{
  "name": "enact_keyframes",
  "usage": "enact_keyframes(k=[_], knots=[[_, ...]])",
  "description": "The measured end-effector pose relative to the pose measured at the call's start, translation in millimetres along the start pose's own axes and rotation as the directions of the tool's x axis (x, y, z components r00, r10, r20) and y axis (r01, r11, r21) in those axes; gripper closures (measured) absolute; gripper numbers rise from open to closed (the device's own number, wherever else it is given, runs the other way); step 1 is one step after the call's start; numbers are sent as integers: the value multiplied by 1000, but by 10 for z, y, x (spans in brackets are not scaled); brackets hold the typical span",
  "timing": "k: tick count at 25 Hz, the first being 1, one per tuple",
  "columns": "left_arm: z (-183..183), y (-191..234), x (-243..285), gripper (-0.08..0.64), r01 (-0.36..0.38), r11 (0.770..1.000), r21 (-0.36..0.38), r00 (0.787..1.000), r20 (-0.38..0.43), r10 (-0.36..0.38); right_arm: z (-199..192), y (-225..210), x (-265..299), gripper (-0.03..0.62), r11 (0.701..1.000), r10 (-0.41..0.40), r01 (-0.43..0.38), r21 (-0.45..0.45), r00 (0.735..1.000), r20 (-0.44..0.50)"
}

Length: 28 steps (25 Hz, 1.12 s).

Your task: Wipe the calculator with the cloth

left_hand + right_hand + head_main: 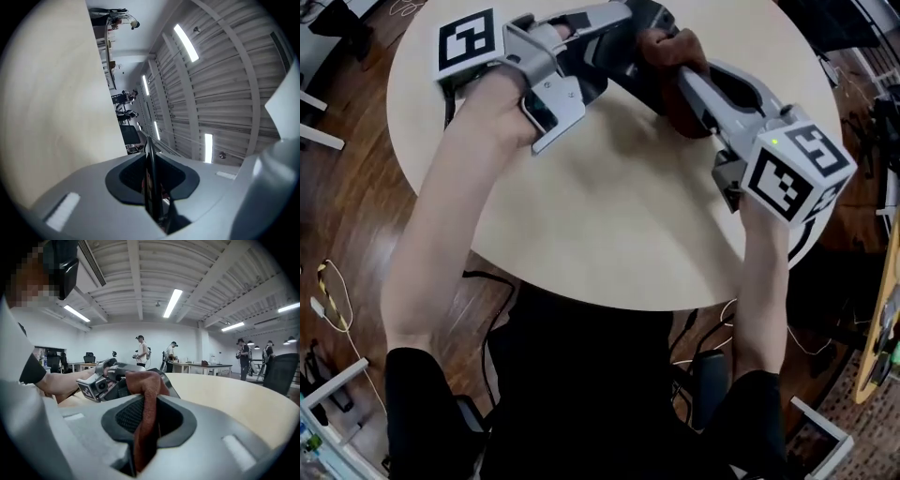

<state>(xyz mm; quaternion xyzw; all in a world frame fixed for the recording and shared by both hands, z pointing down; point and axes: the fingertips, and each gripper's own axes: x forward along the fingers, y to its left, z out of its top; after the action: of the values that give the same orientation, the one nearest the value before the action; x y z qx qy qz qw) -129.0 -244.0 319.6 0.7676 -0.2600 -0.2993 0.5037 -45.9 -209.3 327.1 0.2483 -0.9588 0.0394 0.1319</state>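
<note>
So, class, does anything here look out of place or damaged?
Nothing spilled or damaged, but the calculator isn't lying on the table: the left hand-held gripper clamps it edge-on; the right hand-held gripper pinches the cloth.

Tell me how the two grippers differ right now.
The left gripper clamps a thin, dark calculator, seen edge-on; the right gripper clamps a soft, reddish-brown cloth. The left gripper is rolled on its side, so the table stands like a wall in its view; the right gripper sits upright, with the table level. Both are shut on their things, tips close together above the table.
</note>
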Motion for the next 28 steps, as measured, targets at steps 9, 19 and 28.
enact_keyframes(k=[9, 19, 28], knots=[[-129, -427, 109, 161, 144, 957, 250, 989, -11, -146, -87, 10, 130, 525, 979, 63, -67, 191, 998, 27], [-469, -363, 167, 123, 72, 746, 662, 994, -112, 3, -150, -46, 94, 525, 967, 45, -58, 249, 997, 57], [-644, -158, 112, 185, 76, 363, 929, 955, -172, 243, -113, -5, 90, 525, 936, 116, -143, 322, 988, 103]])
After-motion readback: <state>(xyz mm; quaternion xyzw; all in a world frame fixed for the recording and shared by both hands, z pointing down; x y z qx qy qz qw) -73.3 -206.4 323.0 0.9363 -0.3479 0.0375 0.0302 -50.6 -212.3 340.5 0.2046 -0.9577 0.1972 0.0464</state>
